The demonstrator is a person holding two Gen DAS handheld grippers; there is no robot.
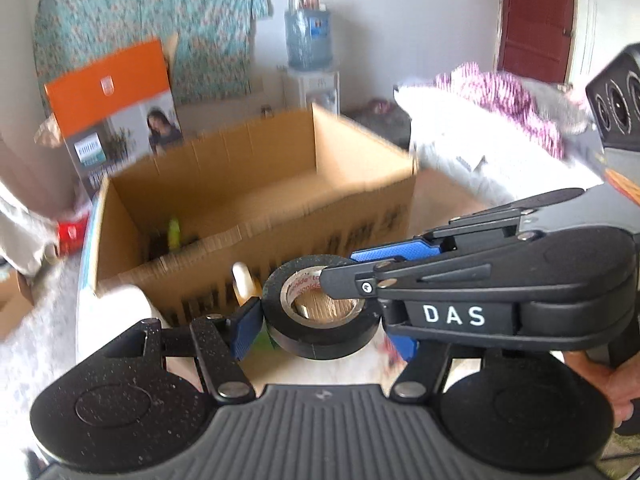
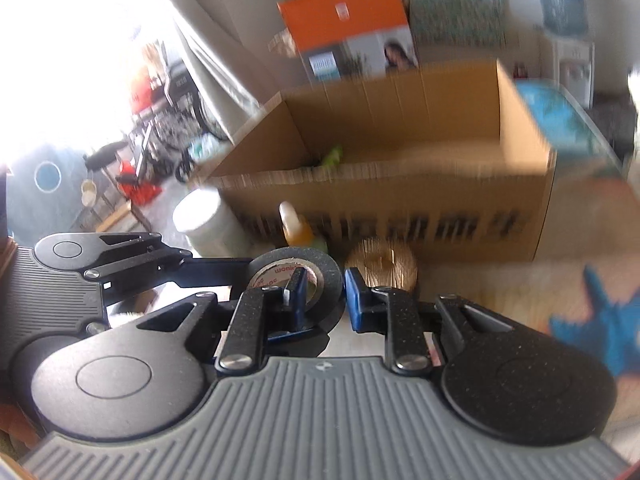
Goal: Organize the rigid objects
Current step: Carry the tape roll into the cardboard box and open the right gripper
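Note:
A black tape roll (image 1: 320, 344) (image 2: 320, 264) hangs in the air in front of an open cardboard box (image 1: 280, 236) (image 2: 400, 120). My left gripper (image 1: 324, 332) spans the roll's full width; its left pad (image 1: 245, 330) presses on the side, while the right pad is hidden behind the other tool. My right gripper (image 2: 326, 294) (image 1: 340, 266) reaches in from the right and pinches the roll's wall, one finger (image 2: 298, 292) inside the hole and one outside. In the right wrist view the left gripper's finger (image 2: 216, 269) touches the roll's far side.
A green thing (image 1: 174, 232) (image 2: 334, 156) lies in the box. Before the box stand a small bottle of orange liquid (image 2: 296, 228), a white jar (image 2: 208, 220) and a golden round thing (image 2: 380, 264). A blue star shape (image 2: 600, 328) lies right. An orange carton (image 1: 112, 92) stands behind.

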